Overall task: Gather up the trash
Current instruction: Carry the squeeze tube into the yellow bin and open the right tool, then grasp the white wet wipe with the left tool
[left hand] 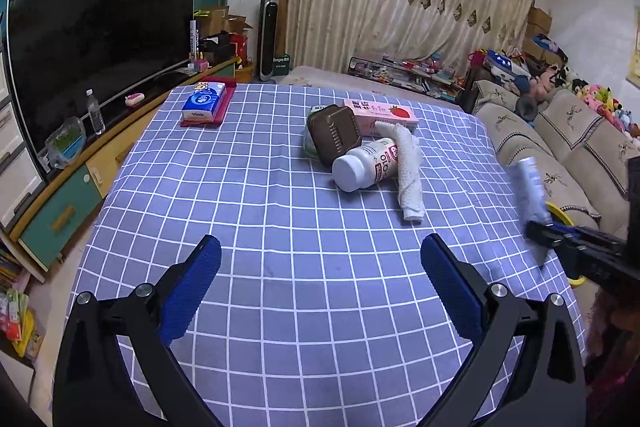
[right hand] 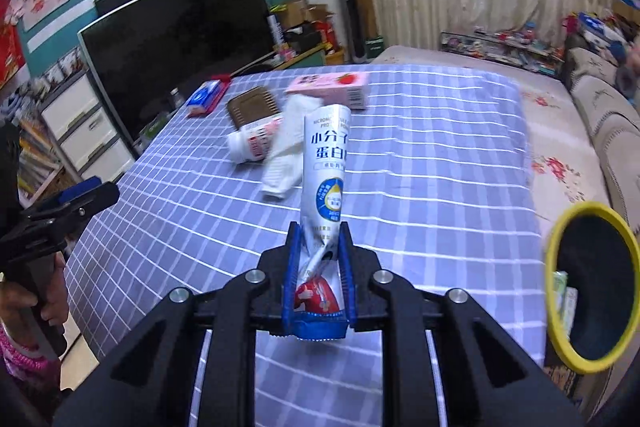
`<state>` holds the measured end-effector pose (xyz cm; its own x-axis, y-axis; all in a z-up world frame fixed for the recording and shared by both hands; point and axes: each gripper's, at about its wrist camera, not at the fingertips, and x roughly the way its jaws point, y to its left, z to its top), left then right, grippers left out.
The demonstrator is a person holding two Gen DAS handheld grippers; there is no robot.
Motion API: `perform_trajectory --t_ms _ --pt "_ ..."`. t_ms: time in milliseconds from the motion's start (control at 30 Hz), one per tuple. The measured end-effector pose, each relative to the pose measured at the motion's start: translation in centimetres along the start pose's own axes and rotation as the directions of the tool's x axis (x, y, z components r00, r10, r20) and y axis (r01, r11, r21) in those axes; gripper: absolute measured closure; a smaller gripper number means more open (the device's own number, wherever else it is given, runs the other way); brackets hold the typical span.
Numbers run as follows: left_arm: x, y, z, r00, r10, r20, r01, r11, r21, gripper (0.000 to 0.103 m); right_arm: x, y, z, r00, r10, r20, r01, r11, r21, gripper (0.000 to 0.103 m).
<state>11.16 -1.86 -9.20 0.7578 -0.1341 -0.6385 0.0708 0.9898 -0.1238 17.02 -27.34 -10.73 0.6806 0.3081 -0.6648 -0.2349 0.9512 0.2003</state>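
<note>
The right claw (right hand: 319, 247) is clamped on a white and blue tube (right hand: 326, 183), its blue pads pinching the crumpled lower part while the rest stands up and away from the claw, tilted a little. The tube is clear of the surface (right hand: 420, 155), which wears a blue checked cloth. From the left wrist view the same tube (left hand: 530, 189) shows at the right edge of the surface, blurred, gripped from below by the right claw (left hand: 538, 231).

Just to the right of the surface, below its edge, is a bin (right hand: 592, 287) with a yellow rim and dark inside; something pale green and white lies in it.

The left claw (left hand: 320, 267) hangs over the near part of the cloth with its jaws spread wide and nothing between them. In the right wrist view it (right hand: 80, 195) sits at the left edge, held by a hand (right hand: 28, 303) in a pink sleeve.

The remaining trash lies bunched together further along the surface: a white bottle (left hand: 366, 165) on its side, a brown tray (left hand: 335, 134) leaning against it, a pink carton (left hand: 384, 115) behind them, and a white cloth (left hand: 408, 171) draped over the bottle. Well apart, at the far left corner, a tissue pack (left hand: 204, 103) lies on a red mat (left hand: 222, 107).
</note>
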Motion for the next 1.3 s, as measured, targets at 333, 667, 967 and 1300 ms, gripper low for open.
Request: perform_trajectory --t_ms 333,667,967,1300 --pt "0.8 -0.9 -0.3 1.0 -0.008 -0.018 0.008 1.0 0.013 0.005 -5.2 -11.5 -1.8 0.963 -0.266 0.037 0.253 0.944 0.21 0.083" --pt "2.1 -3.6 -0.1 0.999 -0.02 -0.047 0.023 0.997 0.072 0.005 -3.6 -22.6 -4.0 0.894 -0.442 -0.071 0.44 0.84 0.318 0.083" --pt "4.3 -6.3 0.7 0.998 -0.002 -0.067 0.011 0.991 0.131 0.005 -1.7 -25.8 -5.5 0.867 -0.489 -0.099 0.489 0.795 0.358 0.048" --pt "9.8 -9.9 3.2 0.995 -0.017 -0.094 0.035 0.98 0.197 0.005 -2.6 -24.8 -6.2 0.883 -0.465 -0.068 0.455 0.811 0.368 0.045"
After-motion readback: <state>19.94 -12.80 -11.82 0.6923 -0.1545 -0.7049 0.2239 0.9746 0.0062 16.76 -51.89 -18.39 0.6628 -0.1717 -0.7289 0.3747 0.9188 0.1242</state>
